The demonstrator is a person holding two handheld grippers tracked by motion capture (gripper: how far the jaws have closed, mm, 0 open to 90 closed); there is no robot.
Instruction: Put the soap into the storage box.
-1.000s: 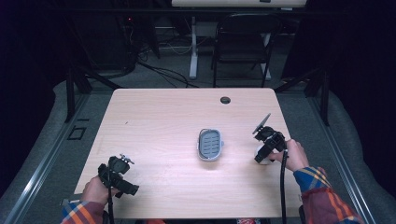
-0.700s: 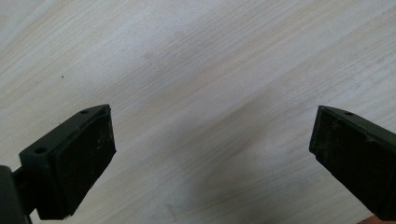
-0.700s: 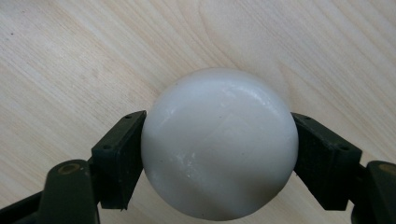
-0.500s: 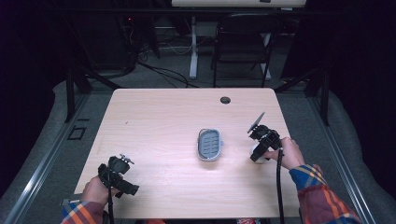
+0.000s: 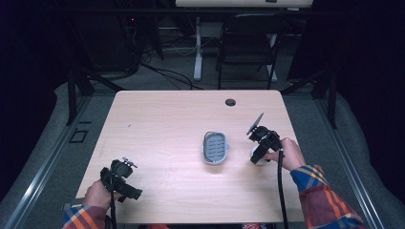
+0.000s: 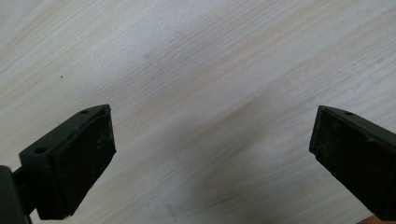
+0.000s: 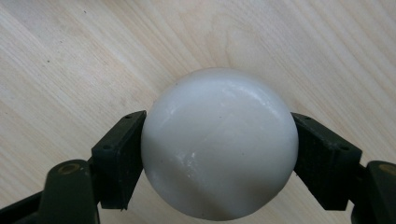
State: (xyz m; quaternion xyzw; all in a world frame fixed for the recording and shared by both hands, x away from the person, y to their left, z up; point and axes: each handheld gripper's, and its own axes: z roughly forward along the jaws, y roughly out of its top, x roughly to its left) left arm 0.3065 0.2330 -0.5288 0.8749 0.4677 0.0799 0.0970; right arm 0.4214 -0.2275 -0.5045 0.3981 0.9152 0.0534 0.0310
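— What moved?

— Since a second ago my right tool [image 5: 258, 151] has slid left, toward the grey soap dish [image 5: 215, 147], which hasn't budged.

— And what is that tool carrying?

— Both jaws press the sides of a white ball [image 7: 219, 142], seen up close in the right gripper view; bare tabletop [image 7: 93, 56] lies beyond it. The dish sits just to that tool's left.

— Your other hand?

— My left tool [image 5: 120, 177] hovers near the tabletop's front-left corner, jaws spread wide, only wood grain between them.

White ball [image 7: 219, 144], grey tray [image 5: 215, 147], seemingly plaid sleeves [image 5: 325, 195].
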